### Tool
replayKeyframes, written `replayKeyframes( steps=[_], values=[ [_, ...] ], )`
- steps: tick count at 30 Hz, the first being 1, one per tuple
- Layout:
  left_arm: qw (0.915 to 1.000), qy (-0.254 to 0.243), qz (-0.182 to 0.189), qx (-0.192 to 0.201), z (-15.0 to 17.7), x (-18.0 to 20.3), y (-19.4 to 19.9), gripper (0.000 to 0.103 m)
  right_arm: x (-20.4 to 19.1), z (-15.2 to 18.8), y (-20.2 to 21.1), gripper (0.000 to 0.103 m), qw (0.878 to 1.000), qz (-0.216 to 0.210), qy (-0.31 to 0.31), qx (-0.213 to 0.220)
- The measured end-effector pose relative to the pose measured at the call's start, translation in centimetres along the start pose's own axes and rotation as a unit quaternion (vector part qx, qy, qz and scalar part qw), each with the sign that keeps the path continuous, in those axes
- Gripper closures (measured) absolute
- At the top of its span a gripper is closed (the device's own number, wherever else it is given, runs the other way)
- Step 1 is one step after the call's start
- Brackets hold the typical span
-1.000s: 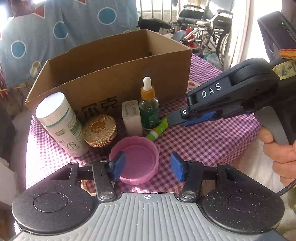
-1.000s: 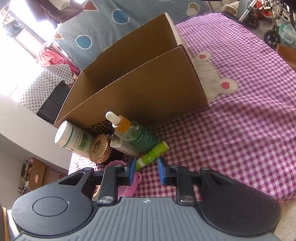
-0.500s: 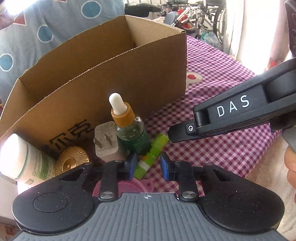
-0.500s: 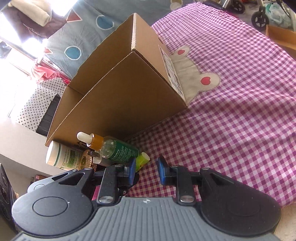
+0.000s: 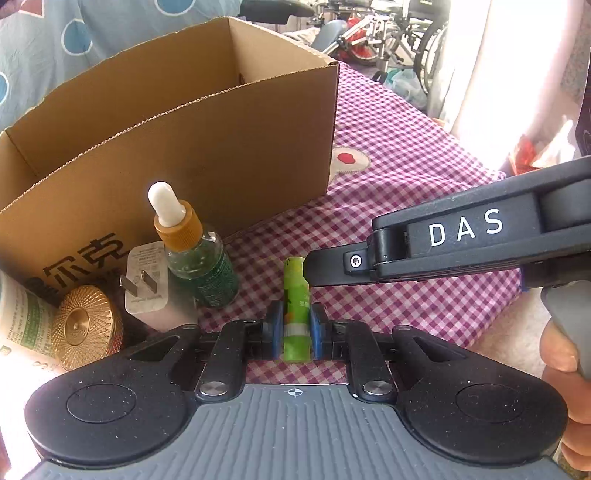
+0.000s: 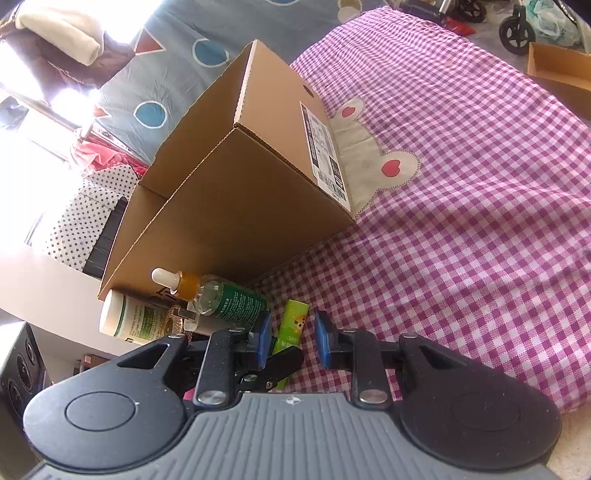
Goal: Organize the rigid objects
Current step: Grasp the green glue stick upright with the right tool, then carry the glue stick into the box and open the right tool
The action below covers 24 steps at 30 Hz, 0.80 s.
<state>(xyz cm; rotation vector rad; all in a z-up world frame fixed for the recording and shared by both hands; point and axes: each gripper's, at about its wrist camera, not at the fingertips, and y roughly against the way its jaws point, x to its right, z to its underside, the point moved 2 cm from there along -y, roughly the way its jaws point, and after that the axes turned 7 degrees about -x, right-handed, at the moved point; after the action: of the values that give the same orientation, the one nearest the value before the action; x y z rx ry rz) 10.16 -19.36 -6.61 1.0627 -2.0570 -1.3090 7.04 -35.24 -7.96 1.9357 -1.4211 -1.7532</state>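
My left gripper (image 5: 294, 328) is shut on a green tube (image 5: 295, 295) that lies on the checked cloth; the tube also shows in the right wrist view (image 6: 291, 325). My right gripper (image 6: 290, 339) is open, its jaws astride the tube's far end, and its black body (image 5: 461, 236) reaches in from the right. An open cardboard box (image 5: 177, 122) stands behind. A green dropper bottle (image 5: 195, 254), a white plug adapter (image 5: 147, 288), a gold lid (image 5: 83, 325) and a white bottle (image 5: 18, 321) stand in front of it.
The table carries a purple checked cloth (image 6: 461, 229) with a bear patch (image 6: 373, 155). Bicycles and wheelchairs (image 5: 388, 33) stand beyond the table's far edge. A blue patterned sheet (image 6: 177, 66) hangs behind the box. A small cardboard box (image 6: 557, 70) sits at far right.
My left gripper moved from the pink lid to the green tube and shut on it. My right gripper came closer to the tube's other end, staying open.
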Motion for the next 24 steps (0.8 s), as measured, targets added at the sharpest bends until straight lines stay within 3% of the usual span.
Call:
replayKeyframes(
  steps=[12,19,20,24],
  values=[
    [0.9996,0.005,0.020,0.017,0.9,-0.2,0.1,0.084,-2.8,0.3,-3.1,0.076,0.997,0.053,0.052,-0.033],
    [0.9991,0.001,0.026,0.033,1.0,-0.1,0.1,0.081,-4.9,0.2,-4.6,0.080,0.992,0.083,0.094,-0.028],
    [0.9990,0.000,0.026,0.037,1.0,0.0,0.0,0.081,-4.9,0.2,-4.7,0.086,0.992,0.085,0.095,-0.025],
    [0.9987,0.000,0.032,0.040,1.2,-0.1,0.1,0.081,-4.7,0.4,-4.5,0.086,0.994,0.079,0.077,-0.018]
  ],
)
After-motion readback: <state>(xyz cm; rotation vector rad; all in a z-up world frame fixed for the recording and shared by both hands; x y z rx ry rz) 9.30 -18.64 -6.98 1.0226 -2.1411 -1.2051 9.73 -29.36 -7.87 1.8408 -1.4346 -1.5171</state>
